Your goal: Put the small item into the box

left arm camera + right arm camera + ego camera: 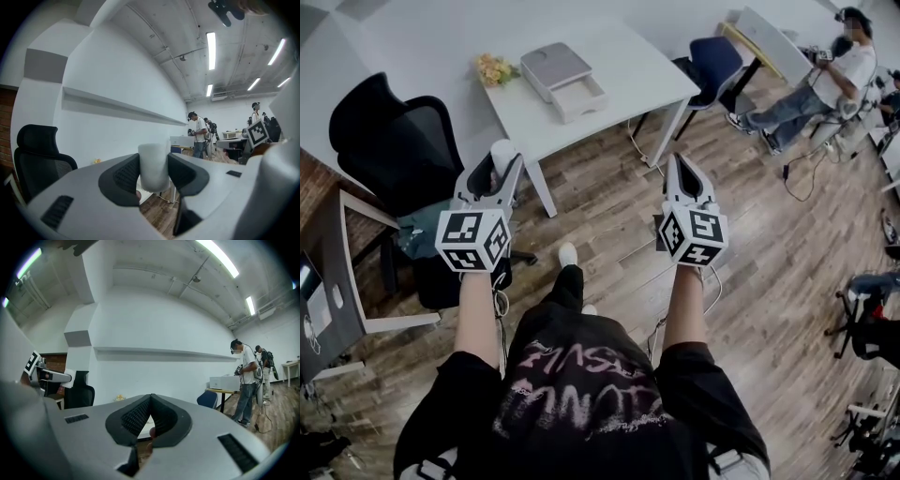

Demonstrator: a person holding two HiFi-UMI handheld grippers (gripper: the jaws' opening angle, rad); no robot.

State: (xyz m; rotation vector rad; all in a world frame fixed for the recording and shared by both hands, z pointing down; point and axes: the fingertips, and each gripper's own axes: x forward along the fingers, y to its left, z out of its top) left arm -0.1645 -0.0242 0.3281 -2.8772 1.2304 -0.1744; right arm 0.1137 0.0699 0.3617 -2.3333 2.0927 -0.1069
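Note:
My left gripper (506, 161) is shut on a small white cylinder (501, 152), held upright over the wooden floor just short of the white table (628, 70). In the left gripper view the cylinder (153, 165) stands between the two dark pads (124, 176), and both press on its sides. The box (562, 80), grey-lidded with its white drawer pulled out, sits on that table ahead of me. My right gripper (679, 161) hangs level with the left one; its jaws (151, 401) are shut with nothing between them.
A black office chair (394, 141) stands close on my left beside a desk (347, 281). Yellow flowers (494, 67) lie on the table left of the box. A blue chair (712, 61) and a person (825, 80) are at the far right. Cables trail over the floor (769, 281).

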